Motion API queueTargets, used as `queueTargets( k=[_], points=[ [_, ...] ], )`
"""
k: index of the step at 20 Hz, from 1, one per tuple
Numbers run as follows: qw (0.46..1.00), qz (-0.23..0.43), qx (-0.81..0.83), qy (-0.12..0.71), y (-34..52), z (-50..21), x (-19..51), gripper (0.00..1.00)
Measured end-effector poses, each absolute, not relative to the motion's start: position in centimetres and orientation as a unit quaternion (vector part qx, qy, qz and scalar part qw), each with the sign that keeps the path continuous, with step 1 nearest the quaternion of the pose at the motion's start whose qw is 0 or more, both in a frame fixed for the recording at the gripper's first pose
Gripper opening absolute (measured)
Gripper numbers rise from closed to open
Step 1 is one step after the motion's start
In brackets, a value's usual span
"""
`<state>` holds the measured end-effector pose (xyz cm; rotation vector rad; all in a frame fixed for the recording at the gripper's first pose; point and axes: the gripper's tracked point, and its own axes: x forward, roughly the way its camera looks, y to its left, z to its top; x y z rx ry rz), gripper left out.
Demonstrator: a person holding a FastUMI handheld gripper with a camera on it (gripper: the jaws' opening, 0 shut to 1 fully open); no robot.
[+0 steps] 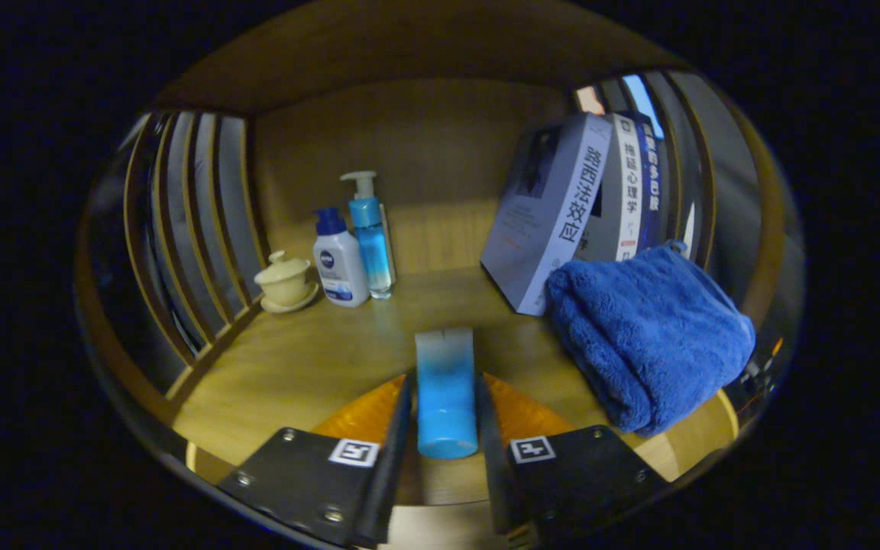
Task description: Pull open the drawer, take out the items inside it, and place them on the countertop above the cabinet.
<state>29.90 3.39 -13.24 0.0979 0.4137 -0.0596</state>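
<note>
Your gripper (pixel 445 428) has black fingers, each carrying a black-and-white square marker, with orange behind them. Between them you grip a tube (pixel 446 393) that fades from pale grey-white at its far end to bright blue at the near end. The countertop (pixel 310 359) is honey-brown wood. Near its right edge lies a deep blue fluffy towel (pixel 650 336). Behind it lean books (pixel 562 210) in grey-lilac, white and dark blue. Toward the back left corner stand a white bottle (pixel 339 263) with a dark blue cap, a clear blue pump bottle (pixel 371 237) and a cream lidded cup (pixel 286 281).
</note>
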Motion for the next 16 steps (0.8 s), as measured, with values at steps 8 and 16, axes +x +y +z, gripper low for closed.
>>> queueTargets(
  k=[8, 16],
  points=[
    [0.986, -0.003, 0.006, 0.167, 2.6, -8.5, 24.5, 0.99],
    [0.995, 0.018, -0.017, 0.097, 2.6, -2.5, 12.3, 0.99]
  ],
)
